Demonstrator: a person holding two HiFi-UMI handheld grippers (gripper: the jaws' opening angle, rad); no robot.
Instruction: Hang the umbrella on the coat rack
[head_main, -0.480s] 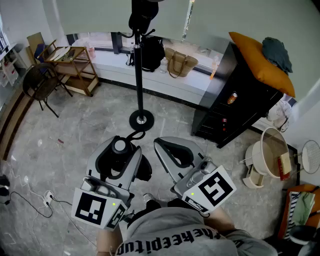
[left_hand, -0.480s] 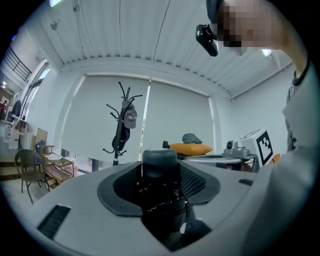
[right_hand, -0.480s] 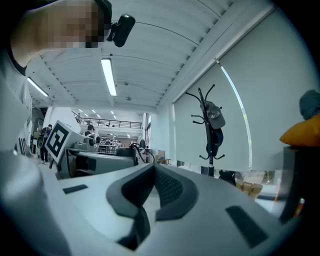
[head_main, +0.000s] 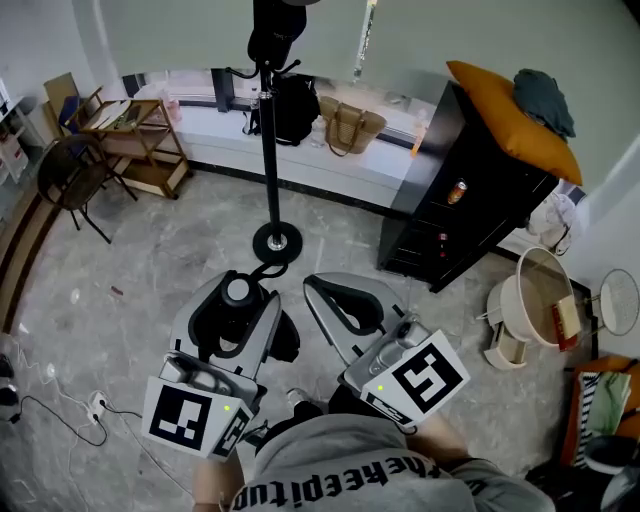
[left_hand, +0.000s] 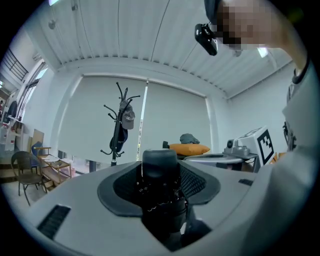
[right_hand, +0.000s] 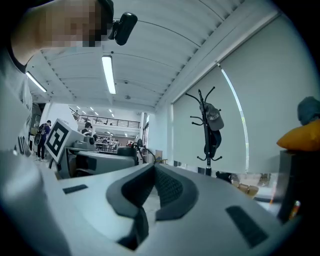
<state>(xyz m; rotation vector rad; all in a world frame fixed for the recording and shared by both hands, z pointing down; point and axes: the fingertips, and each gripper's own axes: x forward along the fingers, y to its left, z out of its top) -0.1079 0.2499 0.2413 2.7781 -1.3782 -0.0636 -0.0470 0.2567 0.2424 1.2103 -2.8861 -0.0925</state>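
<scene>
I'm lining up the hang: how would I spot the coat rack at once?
Find the long white window ledge along the back wall; just before it, left of the tall black cabinet, stands the black metal coat rack. Unlike the low wooden trolley nearby, it is one thin pole on a round disc base, its curved hooks carrying a grey cap.

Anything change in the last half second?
Nothing taken hold of or let go. Only the head view drifted: coat rack and cabinet slid slightly left in frame. Left tool still holds the umbrella; right tool still empty.
</scene>
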